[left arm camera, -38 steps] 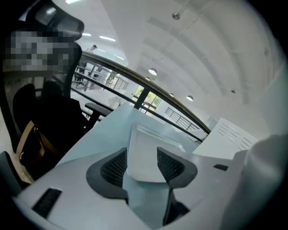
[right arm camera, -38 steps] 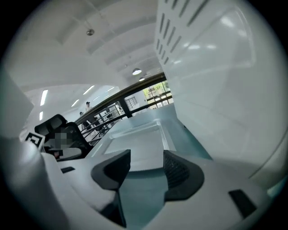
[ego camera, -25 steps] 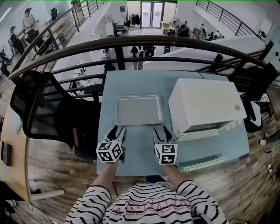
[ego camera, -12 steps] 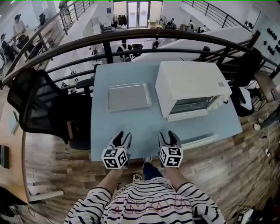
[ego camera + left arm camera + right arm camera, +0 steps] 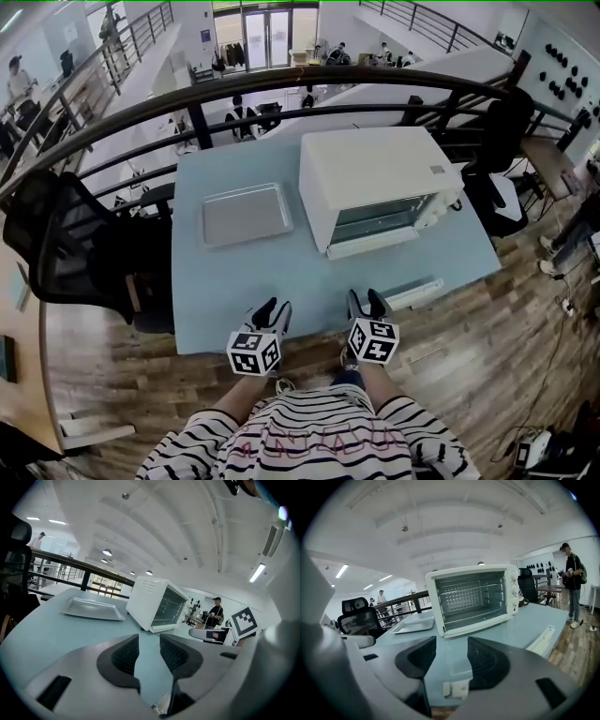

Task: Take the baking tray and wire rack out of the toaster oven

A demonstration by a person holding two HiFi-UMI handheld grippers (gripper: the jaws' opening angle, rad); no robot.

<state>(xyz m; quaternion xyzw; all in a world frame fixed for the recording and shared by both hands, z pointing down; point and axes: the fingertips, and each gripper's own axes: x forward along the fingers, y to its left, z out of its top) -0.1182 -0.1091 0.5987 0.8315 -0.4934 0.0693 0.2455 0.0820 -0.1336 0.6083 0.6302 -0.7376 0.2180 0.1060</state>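
The empty silver baking tray lies flat on the pale blue table, left of the white toaster oven. The oven's front is open toward me, and thin wire bars show inside it. Both grippers hover over the table's near edge, well short of the tray and the oven. My left gripper is open; its jaws have just been closing a little, with nothing between them. My right gripper is open wide and empty. The tray and the oven also show ahead in the left gripper view.
A long white strip lies near the table's front right corner. A black office chair stands left of the table, and a dark railing runs behind it. A person stands off to the right.
Both grippers have drawn back from beside the tray to the table's near edge. The left jaws stand narrower than before. The tray and oven have not moved on the table.
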